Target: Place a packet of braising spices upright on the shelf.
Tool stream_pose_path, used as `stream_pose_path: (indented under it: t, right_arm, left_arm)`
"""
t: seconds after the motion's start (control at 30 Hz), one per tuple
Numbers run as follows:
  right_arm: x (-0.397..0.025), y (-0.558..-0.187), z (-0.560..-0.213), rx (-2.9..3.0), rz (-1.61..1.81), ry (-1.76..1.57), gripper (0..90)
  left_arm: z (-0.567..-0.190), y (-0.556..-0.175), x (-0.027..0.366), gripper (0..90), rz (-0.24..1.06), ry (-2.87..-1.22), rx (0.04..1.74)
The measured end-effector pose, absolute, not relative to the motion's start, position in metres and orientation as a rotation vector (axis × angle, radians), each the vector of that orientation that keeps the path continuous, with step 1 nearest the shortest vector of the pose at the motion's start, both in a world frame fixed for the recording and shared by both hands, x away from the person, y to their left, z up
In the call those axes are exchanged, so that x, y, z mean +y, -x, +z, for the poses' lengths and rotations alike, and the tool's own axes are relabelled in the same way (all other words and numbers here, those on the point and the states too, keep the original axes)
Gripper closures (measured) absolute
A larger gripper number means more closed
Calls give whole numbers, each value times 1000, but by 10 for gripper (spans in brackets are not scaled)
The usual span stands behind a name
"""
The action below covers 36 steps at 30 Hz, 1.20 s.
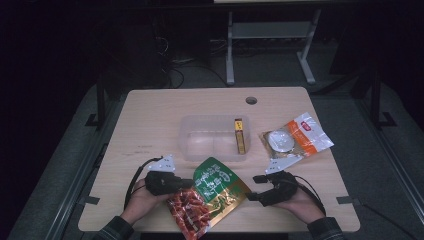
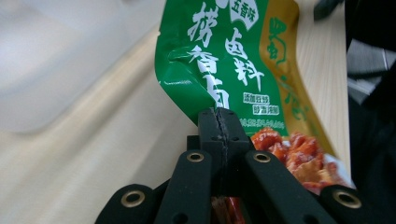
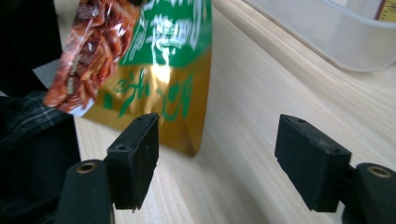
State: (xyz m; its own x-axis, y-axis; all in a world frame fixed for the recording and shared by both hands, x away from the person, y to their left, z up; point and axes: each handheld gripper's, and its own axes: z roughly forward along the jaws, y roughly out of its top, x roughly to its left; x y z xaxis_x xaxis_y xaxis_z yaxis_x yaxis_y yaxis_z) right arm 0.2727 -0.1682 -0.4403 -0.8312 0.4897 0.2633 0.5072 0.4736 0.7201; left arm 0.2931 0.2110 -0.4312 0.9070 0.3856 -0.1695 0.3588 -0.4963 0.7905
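Observation:
A green and gold snack pouch (image 1: 210,195) with red food pictured on it hangs near the table's front edge, its left edge pinched in my shut left gripper (image 1: 189,183). The left gripper view has the jaws closed on the pouch's (image 2: 224,60) green edge, my left gripper (image 2: 218,123) lifting it off the wood. My right gripper (image 1: 256,187) stands open just right of the pouch, nothing between its jaws. In the right gripper view, the pouch's (image 3: 159,70) gold corner hangs over the table ahead of the wide-apart pads of my right gripper (image 3: 217,156).
A clear plastic tub (image 1: 200,125) sits mid-table with a yellow-red box (image 1: 240,136) standing along its right wall. An orange and white packet (image 1: 295,139) with a round white item lies to the right. A cable hole (image 1: 251,100) marks the far edge.

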Motion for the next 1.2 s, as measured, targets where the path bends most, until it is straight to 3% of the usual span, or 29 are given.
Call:
stream_pose_path:
  t: [0.27,0.53,0.83,0.87,0.9,0.93,0.97,1.0,1.1,1.2]
  right_arm:
    - [-153,-279,-448,-2614,-1347,869,273]
    - [-138,-295,-448,-2497,-1536,913,322]
    - [-131,-303,-449,-2364,-1627,903,508]
    - [-129,-304,-448,-2364,-1631,897,541]
    - [-126,-303,-446,-2363,-1639,878,634]
    - [-126,-303,-446,-2363,-1639,878,634]
    - [-123,-302,-444,-2362,-1650,858,718]
    - [-123,-302,-444,-2362,-1650,858,718]
    - [-125,-302,-439,-2328,-1672,829,870]
    - [-125,-301,-434,-2337,-1683,798,894]
  left_arm:
    - [-416,-296,223,900,63,-1989,558]
    - [-412,-296,221,900,72,-1945,558]
    - [-406,-296,219,900,78,-1913,547]
    - [-406,-295,219,900,82,-1912,545]
    - [-405,-295,218,900,85,-1907,541]
    - [-405,-295,218,900,85,-1907,541]
    - [-404,-295,218,900,89,-1908,542]
    - [-404,-295,218,900,89,-1908,542]
    - [-405,-296,220,900,85,-1897,547]
    - [-406,-297,221,900,77,-1884,551]
